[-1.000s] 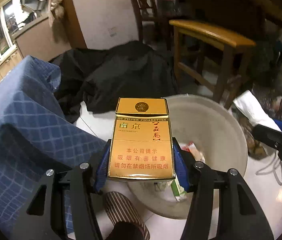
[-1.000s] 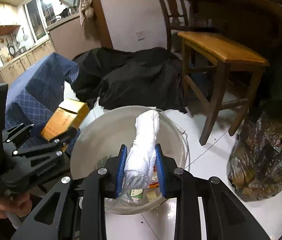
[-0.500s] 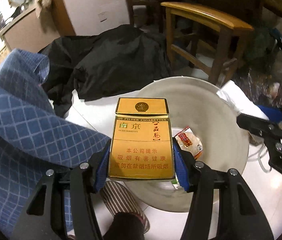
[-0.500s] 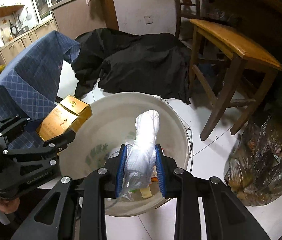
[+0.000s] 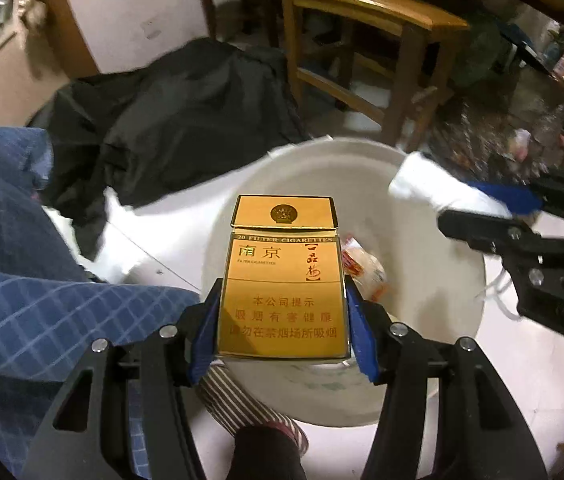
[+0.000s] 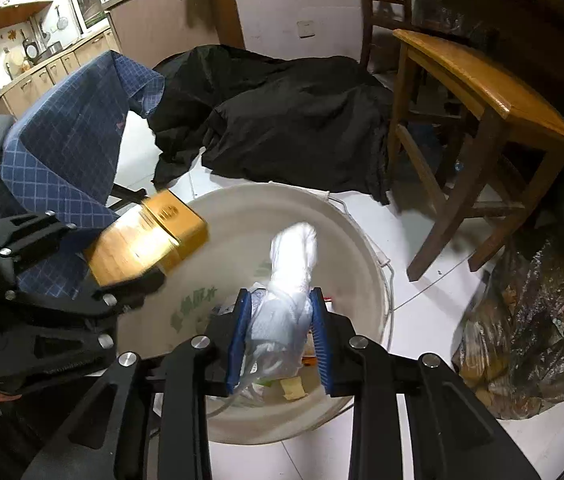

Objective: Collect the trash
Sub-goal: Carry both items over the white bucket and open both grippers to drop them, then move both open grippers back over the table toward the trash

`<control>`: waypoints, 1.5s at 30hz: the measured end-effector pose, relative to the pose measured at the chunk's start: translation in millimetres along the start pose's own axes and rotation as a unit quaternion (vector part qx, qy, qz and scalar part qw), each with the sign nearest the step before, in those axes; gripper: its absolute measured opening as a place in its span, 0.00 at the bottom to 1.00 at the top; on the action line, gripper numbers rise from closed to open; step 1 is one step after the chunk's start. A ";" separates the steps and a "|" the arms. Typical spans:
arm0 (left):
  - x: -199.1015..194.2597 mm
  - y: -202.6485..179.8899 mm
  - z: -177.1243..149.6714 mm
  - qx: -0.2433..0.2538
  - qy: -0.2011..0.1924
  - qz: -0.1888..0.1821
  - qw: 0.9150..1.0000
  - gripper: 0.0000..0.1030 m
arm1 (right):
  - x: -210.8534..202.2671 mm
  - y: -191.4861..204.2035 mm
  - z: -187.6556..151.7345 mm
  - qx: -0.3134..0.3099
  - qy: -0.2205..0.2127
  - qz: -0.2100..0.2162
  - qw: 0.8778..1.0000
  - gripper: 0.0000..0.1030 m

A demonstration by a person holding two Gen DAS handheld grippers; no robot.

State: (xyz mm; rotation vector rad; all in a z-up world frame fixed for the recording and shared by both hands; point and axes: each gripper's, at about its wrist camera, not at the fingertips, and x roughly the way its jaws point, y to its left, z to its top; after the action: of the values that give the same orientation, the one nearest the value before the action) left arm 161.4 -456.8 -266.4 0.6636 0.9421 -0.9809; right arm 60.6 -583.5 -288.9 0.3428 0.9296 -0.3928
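Since a second ago, carried forward over the white bucket, no longer short of its near rim.

Left wrist view: left gripper clamped on one gold cigarette pack, blue pads pressing both long sides, pack upright and hanging above the bucket's left half. One red-and-white wrapper visible inside. At right, right gripper's fingers and one white bundle reaching in over the far rim.

Right wrist view: right gripper closed around one white plastic bundle, held above the bucket interior, scraps below. Left gripper and pack poised at the left rim.

Risk, as a judgement: released now, pack could clip the rim and fall onto the floor; loose plastic may cling to a pad. Two grippers, one bucket, one stool, one black cloth.
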 end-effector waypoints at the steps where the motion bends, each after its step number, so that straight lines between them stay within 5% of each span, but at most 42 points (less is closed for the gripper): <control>1: 1.5 1.0 -0.5 -0.002 0.002 -0.002 1.000 0.53 | 1.1 -0.4 0.8 0.001 0.001 -0.001 1.000 0.40; 16: -0.3 8.7 -3.0 -0.033 -0.003 -0.017 0.999 0.53 | -6.6 -6.8 -1.0 0.010 -0.014 -0.008 1.000 0.41; 27: -18.4 4.0 -6.8 -0.023 -0.026 0.004 0.999 0.53 | -24.0 5.4 -2.9 -0.006 -0.031 -0.041 0.999 0.40; 45: -108.0 7.9 -23.4 -0.039 -0.103 0.040 0.993 0.59 | -111.8 63.7 14.8 -0.039 -0.119 -0.072 0.989 0.49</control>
State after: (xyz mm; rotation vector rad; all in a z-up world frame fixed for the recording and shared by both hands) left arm 134.5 -392.2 -180.5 0.5197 0.7636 -0.9182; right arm 40.7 -514.4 -181.2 0.1521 0.7346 -0.5172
